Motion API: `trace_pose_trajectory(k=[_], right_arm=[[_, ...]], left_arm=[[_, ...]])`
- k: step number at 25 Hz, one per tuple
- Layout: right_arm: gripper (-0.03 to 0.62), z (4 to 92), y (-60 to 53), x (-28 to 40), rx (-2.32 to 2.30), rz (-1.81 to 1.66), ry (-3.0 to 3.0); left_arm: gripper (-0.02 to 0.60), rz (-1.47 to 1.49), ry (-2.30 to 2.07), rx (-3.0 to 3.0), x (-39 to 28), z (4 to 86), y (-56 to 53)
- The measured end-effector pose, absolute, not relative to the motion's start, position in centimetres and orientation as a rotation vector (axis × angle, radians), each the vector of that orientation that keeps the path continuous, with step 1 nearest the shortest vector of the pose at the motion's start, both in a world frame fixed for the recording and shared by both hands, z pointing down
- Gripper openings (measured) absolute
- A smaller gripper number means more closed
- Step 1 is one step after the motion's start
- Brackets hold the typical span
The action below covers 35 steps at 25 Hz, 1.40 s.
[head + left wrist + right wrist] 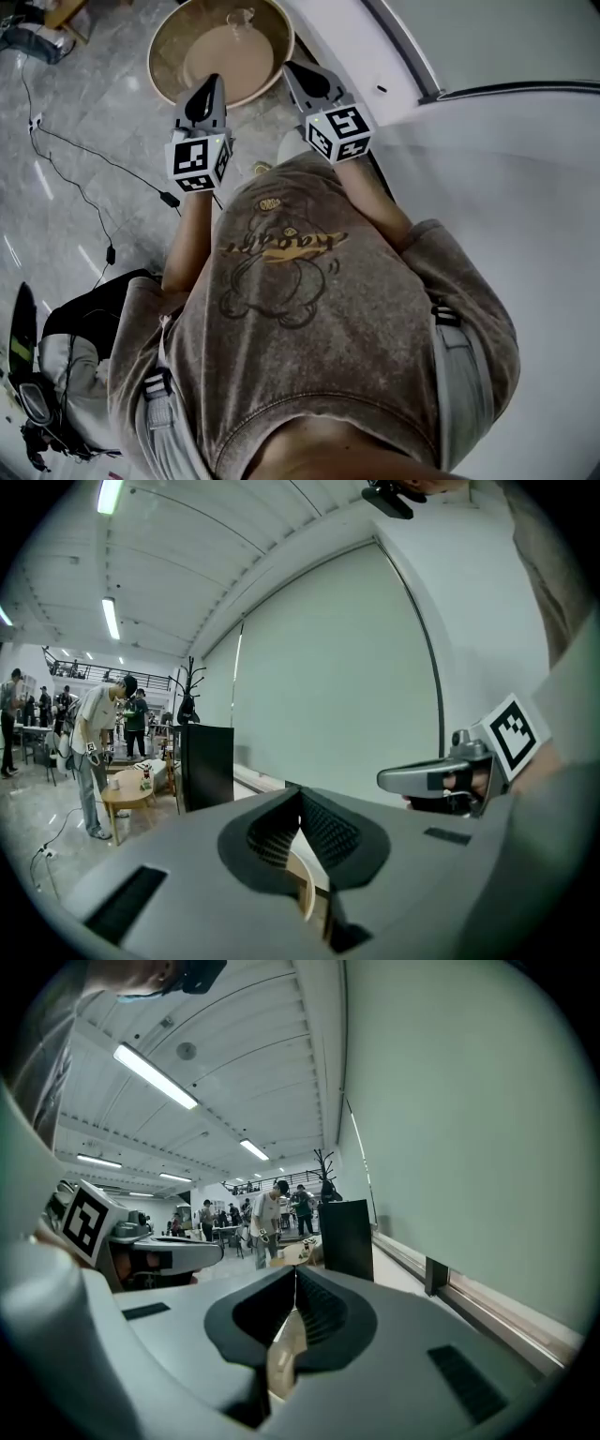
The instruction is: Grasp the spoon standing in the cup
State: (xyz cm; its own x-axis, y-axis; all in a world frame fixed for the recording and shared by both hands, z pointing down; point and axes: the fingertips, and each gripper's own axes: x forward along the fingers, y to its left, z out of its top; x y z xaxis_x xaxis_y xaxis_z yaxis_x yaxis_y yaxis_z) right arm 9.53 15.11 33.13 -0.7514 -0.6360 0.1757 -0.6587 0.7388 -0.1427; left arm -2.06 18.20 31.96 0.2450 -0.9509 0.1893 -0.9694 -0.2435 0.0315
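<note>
The left gripper [214, 84] has its jaws pressed together with nothing between them, and their tips hang over the near rim of a round wooden table [164, 56]. Beyond those jaws and a little to their right, toward the table's far edge, stands a clear cup [241, 16]. The spoon in it is too small to make out. The right gripper [291, 67], at the table's right rim, likewise has its jaws pressed together and empty. Right of them runs a pale wall [506, 47].
</note>
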Motion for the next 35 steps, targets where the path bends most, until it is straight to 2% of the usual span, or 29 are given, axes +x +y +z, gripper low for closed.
trace_pose_trajectory(k=[17, 35], right_arm=[[0.019, 33.9, 13.9, 8.2, 1.163, 0.31, -2.762], [0.02, 35.5, 2.3, 5.3, 1.04, 0.353, -2.772]], left_arm=[[0.018, 0.18, -1.781, 2.416, -4.4, 31.9, 16.6], [0.018, 0.139, -1.805, 2.384, -6.2, 32.5, 5.0]])
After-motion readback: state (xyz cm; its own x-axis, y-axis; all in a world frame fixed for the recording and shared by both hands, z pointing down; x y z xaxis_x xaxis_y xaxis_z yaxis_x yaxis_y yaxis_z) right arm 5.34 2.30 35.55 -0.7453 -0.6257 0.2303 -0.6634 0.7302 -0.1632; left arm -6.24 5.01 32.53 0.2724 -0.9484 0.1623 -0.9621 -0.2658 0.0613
